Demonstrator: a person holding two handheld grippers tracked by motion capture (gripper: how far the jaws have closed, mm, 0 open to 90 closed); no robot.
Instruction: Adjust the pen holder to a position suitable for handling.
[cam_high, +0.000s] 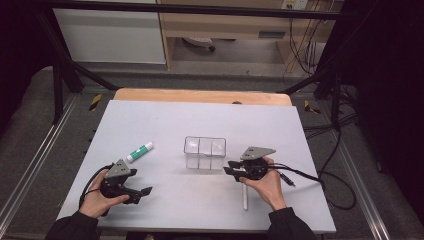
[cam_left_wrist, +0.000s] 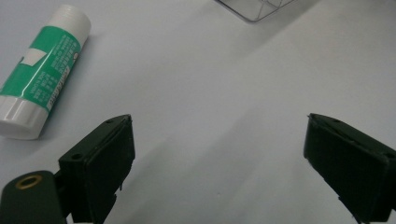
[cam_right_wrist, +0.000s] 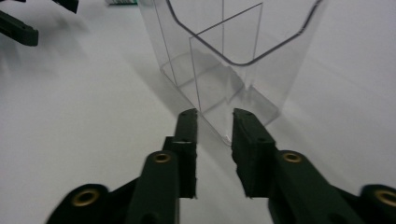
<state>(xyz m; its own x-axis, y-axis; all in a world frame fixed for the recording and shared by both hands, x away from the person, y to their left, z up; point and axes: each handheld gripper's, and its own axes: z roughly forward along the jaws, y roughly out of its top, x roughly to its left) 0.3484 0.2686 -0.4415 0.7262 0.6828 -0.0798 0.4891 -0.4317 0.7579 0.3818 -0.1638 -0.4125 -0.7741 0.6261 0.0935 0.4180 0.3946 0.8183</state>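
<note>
**High view: two hand-held grippers at a clear divided box**

High view, largest first: a white table (cam_high: 165, 120) carries every object. Near its middle stands a clear plastic box (cam_high: 204, 153), upright and split by inner walls into compartments. To its left, well apart, lies a green-and-white glue stick (cam_high: 139, 151) on its side. Just right of the box, the right gripper (cam_high: 231, 171) is held in the person's right hand (cam_high: 267, 184), jaws pointing left at the box's near right corner. The left gripper (cam_high: 142, 194) rests low at the table's near left in the left hand (cam_high: 97, 199), jaws pointing right, well apart from the box. A thin white stick (cam_high: 245, 196) lies on the table below the right hand, and a dark pen-like object (cam_high: 286, 178) lies just to that hand's right.

Right gripper view: the black jaws stand a small way apart with bare table between them; the corner of the box (cam_right_wrist: 233, 60) rises just beyond their tips, and the pads press on nothing, so the tongs are released.

Left gripper view: the jaws are spread wide over bare table, grasping nothing. The glue stick (cam_left_wrist: 42, 70) lies at upper left, and a corner of the box (cam_left_wrist: 254, 8) shows at the top edge
</note>
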